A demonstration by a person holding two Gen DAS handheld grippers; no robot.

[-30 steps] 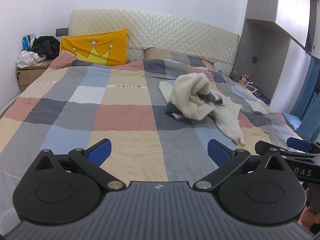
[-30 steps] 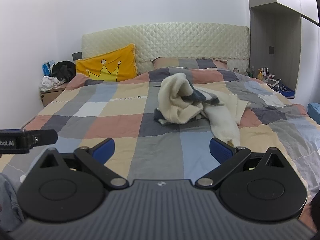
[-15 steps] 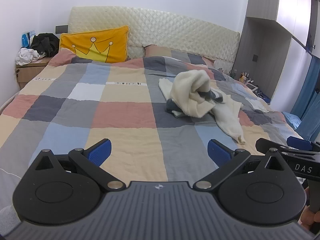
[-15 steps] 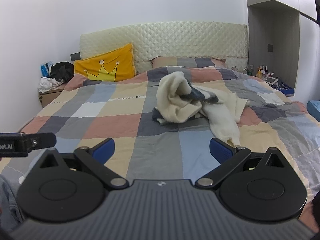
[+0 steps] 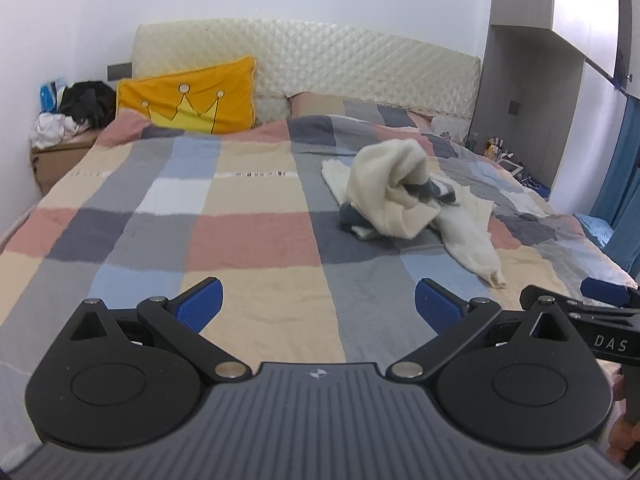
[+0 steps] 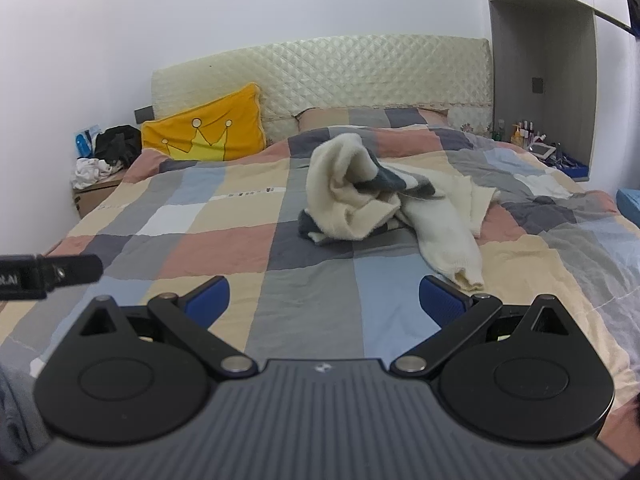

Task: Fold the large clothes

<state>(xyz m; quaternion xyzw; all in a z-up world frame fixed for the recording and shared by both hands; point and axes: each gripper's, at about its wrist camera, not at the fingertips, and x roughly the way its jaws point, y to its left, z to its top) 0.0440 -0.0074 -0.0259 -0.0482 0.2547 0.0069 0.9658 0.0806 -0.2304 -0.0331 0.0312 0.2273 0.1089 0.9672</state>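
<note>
- Left wrist view only: the right gripper's black arm pokes in at the right edge, and blue curtain [image 5: 624,208] shows beside the wardrobe.
- Right wrist view only: the left gripper's black arm enters at the left edge; bottles [image 6: 524,133] stand on the shelf right of the headboard [image 6: 320,76].
- Both views: yellow crown pillow [image 5: 188,100] leans on the headboard's left end; clothes pile [image 5: 76,114] on the nightstand further left.
- Cream sweater [image 6: 360,196] with grey trim lies crumpled on the checked quilt [image 6: 224,248], right of the pillow and nearer the foot. One sleeve [image 6: 448,240] runs long toward the cameras, cuff nearest.
- Left gripper [image 5: 318,304]: jaws spread wide, nothing between, above the quilt.
- Right gripper [image 6: 324,302]: jaws wide apart, empty, short of the cuff.
</note>
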